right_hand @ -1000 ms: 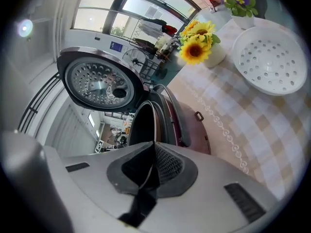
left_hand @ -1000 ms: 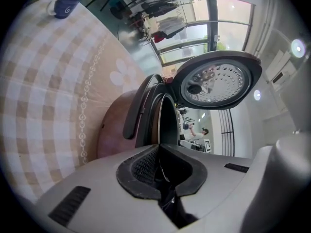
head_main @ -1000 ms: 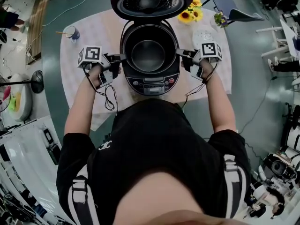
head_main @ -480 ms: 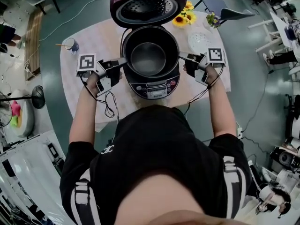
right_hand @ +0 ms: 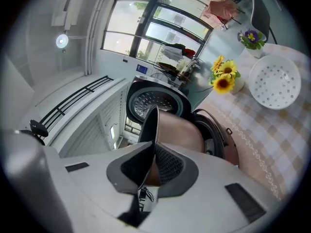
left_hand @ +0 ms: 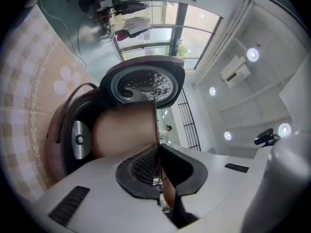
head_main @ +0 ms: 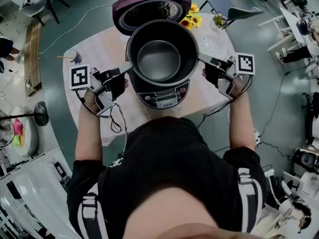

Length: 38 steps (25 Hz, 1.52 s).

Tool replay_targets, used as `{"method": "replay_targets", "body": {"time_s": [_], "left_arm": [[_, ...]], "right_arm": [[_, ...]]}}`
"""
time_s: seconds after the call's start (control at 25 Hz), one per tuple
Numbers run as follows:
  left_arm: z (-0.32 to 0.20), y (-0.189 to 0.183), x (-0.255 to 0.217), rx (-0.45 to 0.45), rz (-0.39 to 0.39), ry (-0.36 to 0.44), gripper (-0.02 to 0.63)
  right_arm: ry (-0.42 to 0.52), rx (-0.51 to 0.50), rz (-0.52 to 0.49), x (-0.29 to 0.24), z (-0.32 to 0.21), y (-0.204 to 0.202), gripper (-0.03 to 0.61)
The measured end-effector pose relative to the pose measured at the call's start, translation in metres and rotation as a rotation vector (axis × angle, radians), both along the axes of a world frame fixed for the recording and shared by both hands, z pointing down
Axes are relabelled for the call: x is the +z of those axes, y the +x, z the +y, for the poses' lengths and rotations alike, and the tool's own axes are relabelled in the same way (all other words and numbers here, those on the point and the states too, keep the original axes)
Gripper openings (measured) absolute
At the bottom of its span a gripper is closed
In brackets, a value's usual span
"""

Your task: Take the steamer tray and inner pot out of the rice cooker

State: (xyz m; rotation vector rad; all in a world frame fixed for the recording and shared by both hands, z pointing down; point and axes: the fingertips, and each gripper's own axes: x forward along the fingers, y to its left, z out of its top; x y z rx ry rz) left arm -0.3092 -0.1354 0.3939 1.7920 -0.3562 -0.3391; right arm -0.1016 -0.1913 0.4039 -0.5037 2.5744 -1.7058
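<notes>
I see the checked table [head_main: 97, 46] carrying the open rice cooker [head_main: 163, 94], with the inner pot [head_main: 159, 59] held up above its well. My left gripper [head_main: 129, 64] is clamped on the pot's left rim. My right gripper [head_main: 201, 58] pinches the right rim, its jaws having just eased a touch wider. The white steamer tray [right_hand: 274, 87] lies on the cloth near the sunflowers [right_hand: 222, 76]

Your head camera looks steeply down past your chest onto the table [head_main: 107, 49]; the camera on your left gripper [head_main: 128, 65] sits close behind its jaws, looking inward along them from the left; that on the right gripper [head_main: 201, 58] mirrors it; all three views share the inner pot [head_main: 160, 59] and open lid [head_main: 149, 9]
</notes>
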Motion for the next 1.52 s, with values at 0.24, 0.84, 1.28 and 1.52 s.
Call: {"method": "replay_targets", "body": {"time_s": [0.24, 0.84, 1.28, 1.52], "left_arm": [[0.002, 0.012, -0.016, 0.087, -0.004, 0.067, 0.011], [-0.006, 0.111, -0.043, 0.190, -0.011, 0.136, 0.012], [-0.016, 0.258, -0.035, 0.175, -0.070, 0.114, 0.012], [-0.016, 0.328, -0.006, 0.127, -0.122, 0.073, 0.012]], "right_arm": [[0.040, 0.082, 0.017, -0.019, 0.010, 0.012, 0.015], [0.121, 0.200, 0.005, -0.038, 0.018, 0.116, 0.015], [0.126, 0.189, -0.038, -0.030, 0.008, 0.262, 0.017], [0.118, 0.141, -0.028, -0.003, 0.003, 0.329, 0.018]]}}
